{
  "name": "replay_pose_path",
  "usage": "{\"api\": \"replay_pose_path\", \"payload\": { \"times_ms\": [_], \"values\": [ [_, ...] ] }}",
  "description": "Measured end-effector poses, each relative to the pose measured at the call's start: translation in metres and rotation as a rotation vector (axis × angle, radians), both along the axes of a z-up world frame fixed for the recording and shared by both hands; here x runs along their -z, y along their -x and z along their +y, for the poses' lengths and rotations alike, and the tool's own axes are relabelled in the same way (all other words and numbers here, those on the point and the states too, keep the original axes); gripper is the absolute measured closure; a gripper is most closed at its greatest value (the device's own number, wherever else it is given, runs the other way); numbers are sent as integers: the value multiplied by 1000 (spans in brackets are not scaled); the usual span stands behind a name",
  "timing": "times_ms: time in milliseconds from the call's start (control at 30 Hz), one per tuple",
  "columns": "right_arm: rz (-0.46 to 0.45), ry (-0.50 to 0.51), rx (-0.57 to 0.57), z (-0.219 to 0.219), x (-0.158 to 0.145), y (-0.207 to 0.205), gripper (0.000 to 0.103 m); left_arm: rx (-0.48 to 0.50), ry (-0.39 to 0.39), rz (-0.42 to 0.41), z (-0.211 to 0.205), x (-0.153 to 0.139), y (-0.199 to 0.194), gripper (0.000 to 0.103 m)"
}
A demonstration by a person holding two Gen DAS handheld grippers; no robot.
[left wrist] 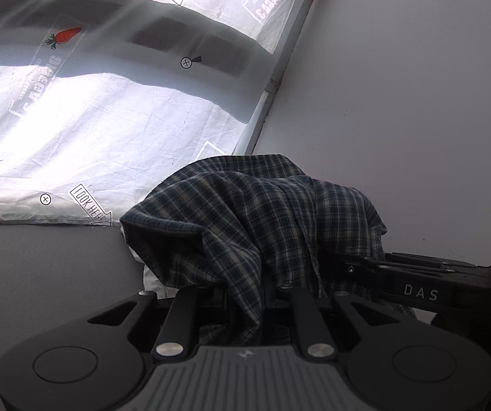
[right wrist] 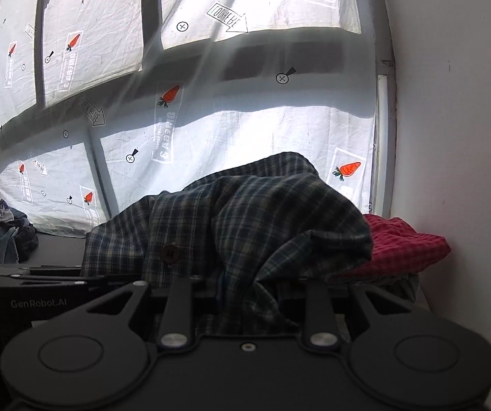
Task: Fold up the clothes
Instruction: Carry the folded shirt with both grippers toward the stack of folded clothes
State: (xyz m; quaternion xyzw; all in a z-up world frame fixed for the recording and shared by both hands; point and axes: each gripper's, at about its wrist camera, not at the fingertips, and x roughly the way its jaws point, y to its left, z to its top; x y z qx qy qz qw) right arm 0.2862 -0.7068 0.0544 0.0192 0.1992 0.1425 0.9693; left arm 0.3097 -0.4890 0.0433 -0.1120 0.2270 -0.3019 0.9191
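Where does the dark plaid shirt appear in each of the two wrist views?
Left wrist: plaid shirt at lower centre, bunched over the jaws.
Right wrist: plaid shirt at centre, beside a red cloth.
Shared landmark: the white carrot-print sheet behind it.

Ahead of me hangs a white printed sheet (right wrist: 245,130), backlit, marked with orange carrots (right wrist: 170,95), "LOOK HERE" arrows (right wrist: 228,17) and small crossed circles (right wrist: 281,78). Dark window bars show through it as shadow. A plain white wall (left wrist: 399,102) stands at the right, meeting the sheet along a pale frame edge. I see the dark table (left wrist: 40,267) below.
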Motion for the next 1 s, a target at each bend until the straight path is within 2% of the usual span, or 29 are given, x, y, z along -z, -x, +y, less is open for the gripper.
{"api": "replay_pose_path", "payload": {
  "times_ms": [167, 400, 500, 567, 633, 700, 800, 867, 900, 933, 1000],
  "values": [
    [-64, 18, 34, -44, -13, -40, 74, 51, -14, -55, -40, -12, -39, 86],
    [-142, 48, 52, -76, -26, -117, 73, 78, -23, -122, -77, -27, -122, 86],
    [-139, 54, 66, -80, -25, -154, 71, 70, -14, -101, -86, -21, -159, 86],
    [-122, 56, 84, -82, -15, -178, 66, 45, -40, -95, -94, -7, -182, 84],
    [-89, 79, 120, -80, 2, -201, 57, 1, -81, -55, -101, 15, -206, 83],
    [-42, 108, 176, -78, 23, -222, 49, -36, -107, 28, -102, 42, -229, 81],
    [-8, 160, 254, -72, 46, -238, 46, -83, -136, 132, -101, 74, -250, 77],
    [-52, 230, 292, -65, 52, -235, 36, -131, -113, 183, -95, 86, -256, 75],
    [-76, 266, 306, -61, 54, -232, 29, -146, -88, 199, -92, 90, -258, 74],
    [-98, 295, 314, -58, 57, -230, 28, -159, -60, 215, -88, 93, -260, 71],
    [-116, 274, 246, -55, 59, -225, 28, -169, -40, 232, -85, 97, -263, 65]
  ]
}}
